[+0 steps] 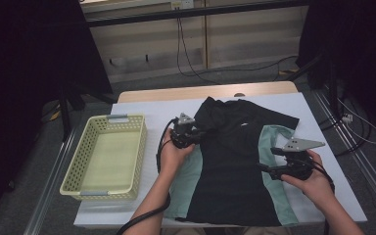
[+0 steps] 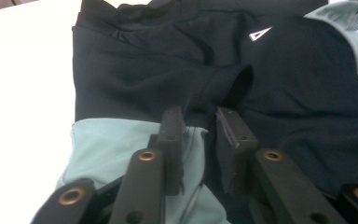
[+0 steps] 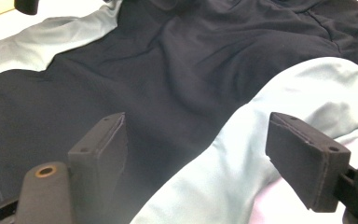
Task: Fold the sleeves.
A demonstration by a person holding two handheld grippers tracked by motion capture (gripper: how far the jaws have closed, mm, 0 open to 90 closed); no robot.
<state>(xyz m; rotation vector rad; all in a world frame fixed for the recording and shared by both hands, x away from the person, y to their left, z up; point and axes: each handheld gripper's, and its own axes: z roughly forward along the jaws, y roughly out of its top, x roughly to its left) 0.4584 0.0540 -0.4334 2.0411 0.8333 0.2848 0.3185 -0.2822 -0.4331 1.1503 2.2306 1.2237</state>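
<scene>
Between the left claw's (image 2: 200, 140) near-closed jaws lies the shirt's (image 2: 168, 79) fold; right claw (image 3: 205, 154) gapes.

The shirt (image 1: 235, 161) covers the middle of the table (image 1: 152, 110). The yellow basket (image 1: 106, 156) blocks the left side. Bare table lies between basket and shirt.

Black-and-mint shirt (image 1: 235, 161), spread flat on table
</scene>
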